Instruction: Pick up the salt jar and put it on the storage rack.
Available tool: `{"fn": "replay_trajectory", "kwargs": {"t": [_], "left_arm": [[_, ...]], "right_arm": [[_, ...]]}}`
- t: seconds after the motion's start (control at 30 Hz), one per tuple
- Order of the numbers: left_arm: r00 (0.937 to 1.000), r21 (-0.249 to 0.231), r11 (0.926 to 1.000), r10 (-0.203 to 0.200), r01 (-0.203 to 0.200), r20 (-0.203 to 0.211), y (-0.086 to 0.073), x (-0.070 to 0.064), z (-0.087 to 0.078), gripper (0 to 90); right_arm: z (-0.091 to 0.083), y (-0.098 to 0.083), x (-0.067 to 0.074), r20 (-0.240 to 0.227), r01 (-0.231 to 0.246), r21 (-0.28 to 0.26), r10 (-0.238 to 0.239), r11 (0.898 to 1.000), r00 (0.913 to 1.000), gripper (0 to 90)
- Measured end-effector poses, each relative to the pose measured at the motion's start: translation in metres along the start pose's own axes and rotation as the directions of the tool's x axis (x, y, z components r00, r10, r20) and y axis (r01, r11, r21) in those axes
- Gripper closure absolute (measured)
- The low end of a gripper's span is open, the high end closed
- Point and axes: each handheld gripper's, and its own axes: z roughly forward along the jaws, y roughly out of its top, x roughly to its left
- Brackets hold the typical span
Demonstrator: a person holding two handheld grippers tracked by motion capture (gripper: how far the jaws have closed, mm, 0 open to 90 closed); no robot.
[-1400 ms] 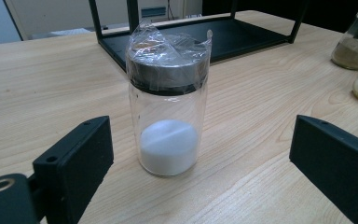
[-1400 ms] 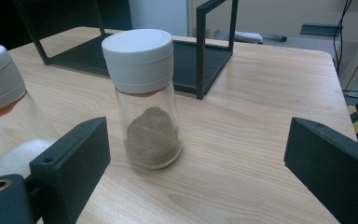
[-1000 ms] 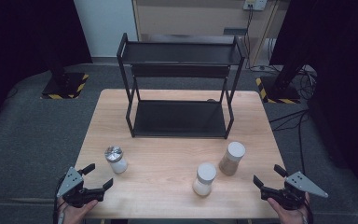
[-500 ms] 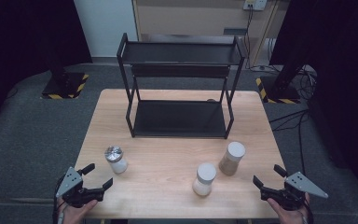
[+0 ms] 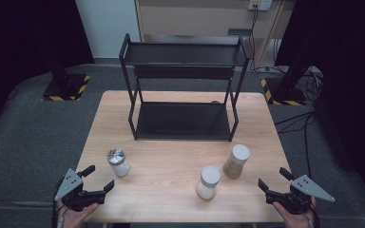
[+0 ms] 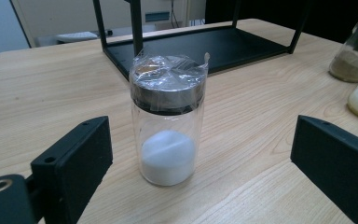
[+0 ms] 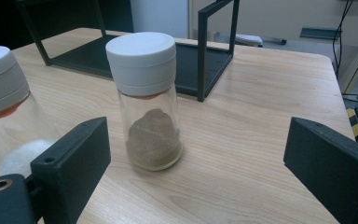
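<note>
1. Almost nothing is shifting since the earlier frame: both grippers are staying at the near edge of the table [image 5: 180, 99], and the three jars are standing where they stood.
2. The left gripper [image 5: 95, 178] is resting with its jaws spread wide and empty, aiming at the foil-capped jar [image 6: 168, 119] of white powder, which is standing upright just ahead of it, not touched.
3. The right gripper [image 5: 275, 179] is likewise gaping and holding nothing, lining up on the brown-powder jar [image 7: 148, 100] with the white lid, upright and a little way off.
4. This squared-up aim is probably setting up a side grasp on each jar's glass body.
5. A third jar with white powder [image 5: 208, 182] is standing just beside the brown one, crowding the right gripper's inner jaw.
6. The black two-tier rack [image 5: 183, 92] is waiting empty behind, its front posts framing the lower shelf.
</note>
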Motion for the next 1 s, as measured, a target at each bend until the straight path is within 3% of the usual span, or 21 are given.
{"fn": "replay_trajectory", "kwargs": {"t": [0.23,0.4,0.57,1.0], "left_arm": [[0.9999,0.015,0.9999,0.007,-0.006,-0.011,0.006,0.000,-0.003,4.4],[0.9999,0.021,0.9997,-0.011,0.011,-0.005,0.014,0.007,-0.006,3.7],[1.0000,0.033,0.9995,0.000,0.000,-0.004,0.023,0.013,-0.005,3.5],[0.9995,0.035,0.9994,-0.007,0.006,0.031,0.036,0.030,0.002,3.5]], "right_arm": [[0.000,0.000,0.001,0.002,0.002,0.002,-0.002,1.000,1.0000,7.1],[0.000,0.000,0.001,0.004,0.002,0.001,-0.002,1.000,1.0000,7.2],[0.000,0.000,0.001,0.004,0.002,0.001,-0.002,1.000,1.0000,7.2],[0.001,0.000,0.001,0.003,0.004,0.003,-0.004,1.000,1.0000,7.3]]}}
